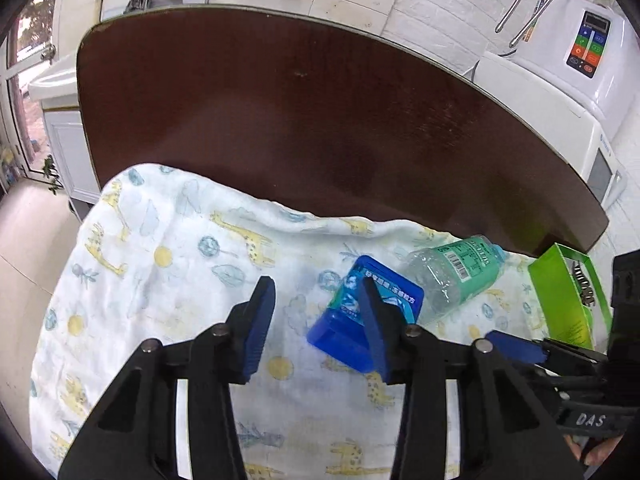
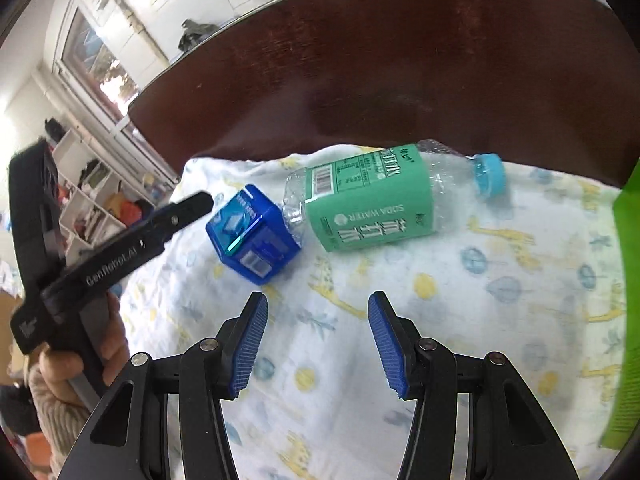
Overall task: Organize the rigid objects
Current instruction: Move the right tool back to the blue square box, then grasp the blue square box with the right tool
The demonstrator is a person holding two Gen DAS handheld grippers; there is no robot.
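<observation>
A small blue box (image 1: 348, 332) lies on a white giraffe-print cloth (image 1: 160, 260). Beside it a clear bottle (image 1: 456, 276) with a green label and blue cap lies on its side. A green carton (image 1: 568, 296) stands at the right. My left gripper (image 1: 316, 320) is open over the cloth with nothing between its pads; the blue box sits just right of the gap, partly hidden by the right finger. My right gripper (image 2: 318, 340) is open over bare cloth, short of the blue box (image 2: 252, 236) and the bottle (image 2: 368, 200). The left gripper (image 2: 196, 204) reaches in beside the box.
The cloth covers the near part of a dark brown table (image 1: 320, 120). A white appliance (image 1: 560, 92) with a button panel stands beyond the table's right edge. Shelves (image 2: 92, 200) and a window are at the left. A hand (image 2: 68, 364) holds the left gripper's handle.
</observation>
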